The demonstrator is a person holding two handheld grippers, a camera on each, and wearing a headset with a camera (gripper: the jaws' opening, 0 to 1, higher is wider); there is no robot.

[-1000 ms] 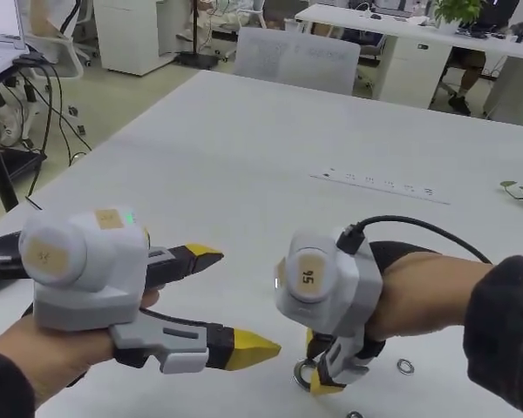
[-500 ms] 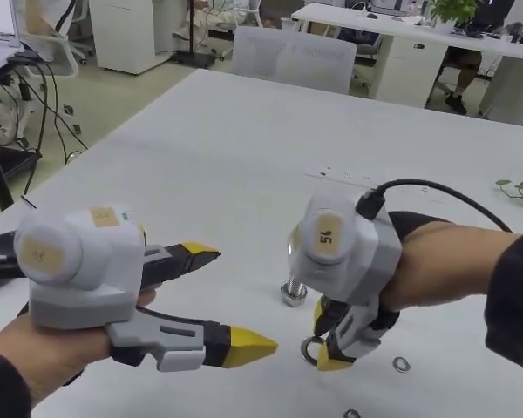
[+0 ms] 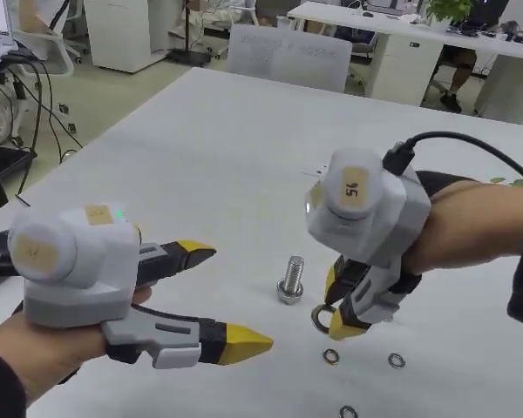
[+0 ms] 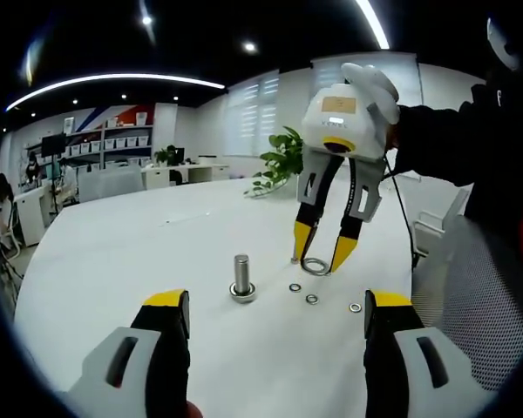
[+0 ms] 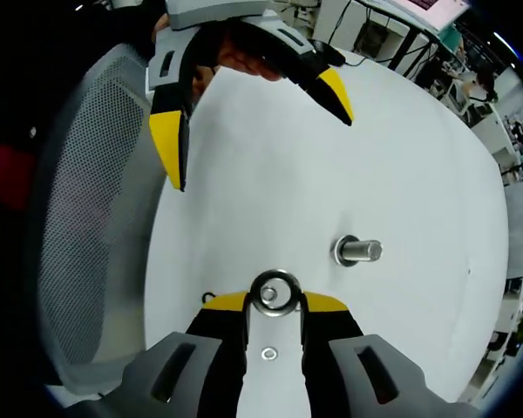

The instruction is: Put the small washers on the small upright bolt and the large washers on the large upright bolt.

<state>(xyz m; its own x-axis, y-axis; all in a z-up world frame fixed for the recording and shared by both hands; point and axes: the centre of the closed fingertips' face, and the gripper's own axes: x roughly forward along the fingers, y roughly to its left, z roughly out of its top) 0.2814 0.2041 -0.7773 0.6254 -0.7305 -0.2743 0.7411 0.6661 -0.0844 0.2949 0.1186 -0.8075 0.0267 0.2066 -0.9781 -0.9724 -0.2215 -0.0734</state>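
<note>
Right hand-held gripper: pointed down at the desk, jaws clenched on a large washer. The ring is pinched at its rim between the two yellow tips and lies roughly level. The right gripper view looks straight down the jaws and shows the ring as a full circle.

Bolt: one bolt is in sight. It stands upright on its head on the bare desk, threaded shank up, with nothing on the shank. It is just beside the held washer and apart from it, on the side toward the left hand-held gripper. The washer is not over the bolt.

Small washers: three lie flat on the desk near the tips of the right hand-held gripper, on the person's side of the bolt, each apart from the others. The left gripper view shows them in a loose row just beyond the bolt. In the right gripper view one of them shows between the jaws.

Left hand-held gripper: released, jaws spread wide with nothing between them. It is held low over the desk, well apart from the bolt, with its tips aimed toward the bolt and the right hand-held gripper
</note>
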